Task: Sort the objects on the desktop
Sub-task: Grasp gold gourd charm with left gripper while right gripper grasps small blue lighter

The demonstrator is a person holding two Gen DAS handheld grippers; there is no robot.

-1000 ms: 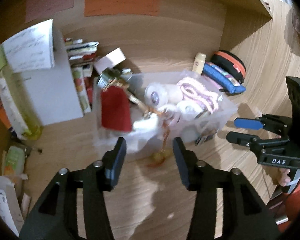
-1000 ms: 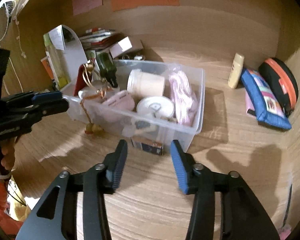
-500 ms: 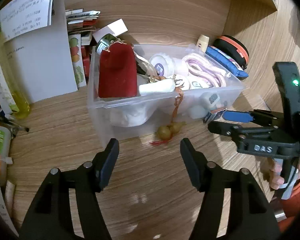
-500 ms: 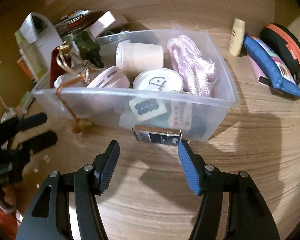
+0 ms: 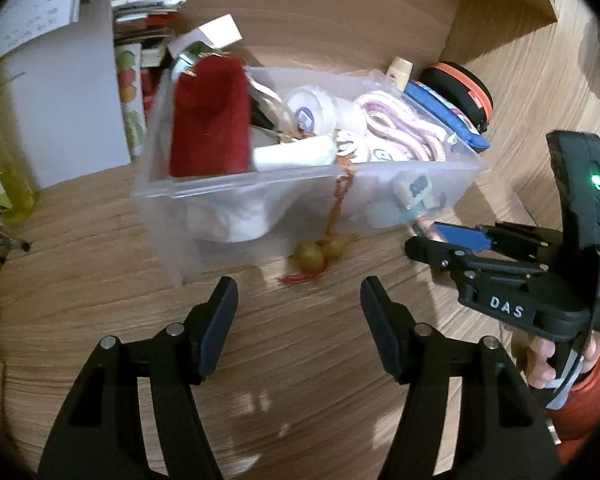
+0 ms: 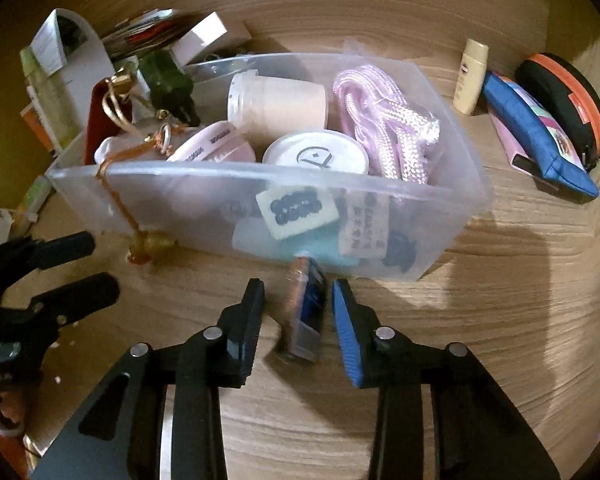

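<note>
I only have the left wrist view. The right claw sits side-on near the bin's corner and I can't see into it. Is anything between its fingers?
Observer: Yes. In the right wrist view a small blue box lies on the desk between the fingers of the right claw.
Reviewer: Is it gripped?
Observer: Not yet. The jaws are closing, but a gap shows on each side of the box.
Reviewer: How does the box lie?
Observer: Lengthwise along the fingers, with its far end at the foot of the clear bin, at the front wall.
</note>
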